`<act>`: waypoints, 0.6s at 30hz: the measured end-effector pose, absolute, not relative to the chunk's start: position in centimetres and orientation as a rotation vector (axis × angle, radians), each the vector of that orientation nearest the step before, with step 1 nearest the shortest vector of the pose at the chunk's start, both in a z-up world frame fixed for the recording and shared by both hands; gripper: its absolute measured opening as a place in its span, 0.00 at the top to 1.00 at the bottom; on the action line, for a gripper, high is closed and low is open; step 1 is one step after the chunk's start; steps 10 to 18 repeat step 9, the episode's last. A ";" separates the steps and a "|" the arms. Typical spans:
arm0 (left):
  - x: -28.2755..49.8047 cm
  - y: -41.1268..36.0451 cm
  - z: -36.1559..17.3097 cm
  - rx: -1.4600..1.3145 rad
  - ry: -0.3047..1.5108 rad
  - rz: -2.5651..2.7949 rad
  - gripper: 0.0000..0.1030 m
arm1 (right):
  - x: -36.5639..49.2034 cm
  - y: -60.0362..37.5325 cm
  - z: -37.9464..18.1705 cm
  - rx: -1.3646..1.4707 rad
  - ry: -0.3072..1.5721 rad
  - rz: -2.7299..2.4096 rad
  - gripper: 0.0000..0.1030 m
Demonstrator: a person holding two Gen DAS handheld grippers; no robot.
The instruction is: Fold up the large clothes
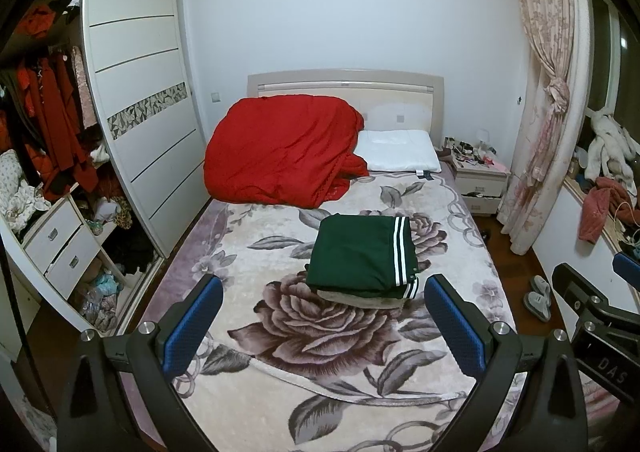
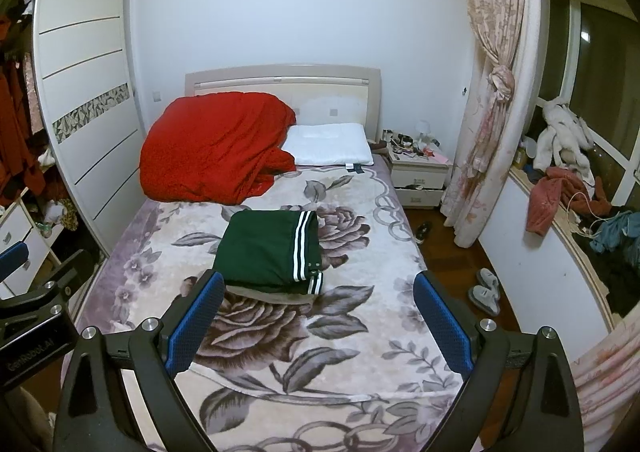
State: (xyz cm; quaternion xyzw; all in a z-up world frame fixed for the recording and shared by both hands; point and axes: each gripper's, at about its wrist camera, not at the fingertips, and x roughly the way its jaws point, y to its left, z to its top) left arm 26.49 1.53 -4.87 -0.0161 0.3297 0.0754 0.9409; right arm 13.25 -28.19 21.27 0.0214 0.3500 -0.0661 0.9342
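Note:
A dark green garment (image 1: pixel 360 252) (image 2: pixel 268 248) with white stripes lies folded into a neat rectangle on the middle of the bed (image 1: pixel 312 332) (image 2: pixel 360 312), which has a rose-patterned blanket. A pale layer shows under its near edge. My left gripper (image 1: pixel 324 288) hangs above the near part of the bed, open and empty, just short of the garment. My right gripper (image 2: pixel 320 284) is also open and empty, its left pad close to the garment's near left corner. Each gripper shows at the edge of the other's view.
A red quilt (image 1: pixel 280 151) and white pillow (image 1: pixel 396 149) lie at the headboard. An open wardrobe (image 1: pixel 136 91) full of clothes stands left. A nightstand (image 1: pixel 480 175), curtain (image 1: pixel 544 91), slippers (image 1: pixel 538 298) and a cluttered window ledge (image 2: pixel 568 187) are to the right.

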 end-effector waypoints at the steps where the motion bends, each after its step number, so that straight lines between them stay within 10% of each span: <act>1: 26.6 1.6 -4.8 -0.033 0.672 0.154 0.00 | 13.3 -28.1 21.3 0.043 0.714 -0.136 0.06; 18: 26.6 1.8 -4.4 -0.036 0.665 0.151 0.00 | 12.8 -28.1 21.3 0.047 0.717 -0.139 0.06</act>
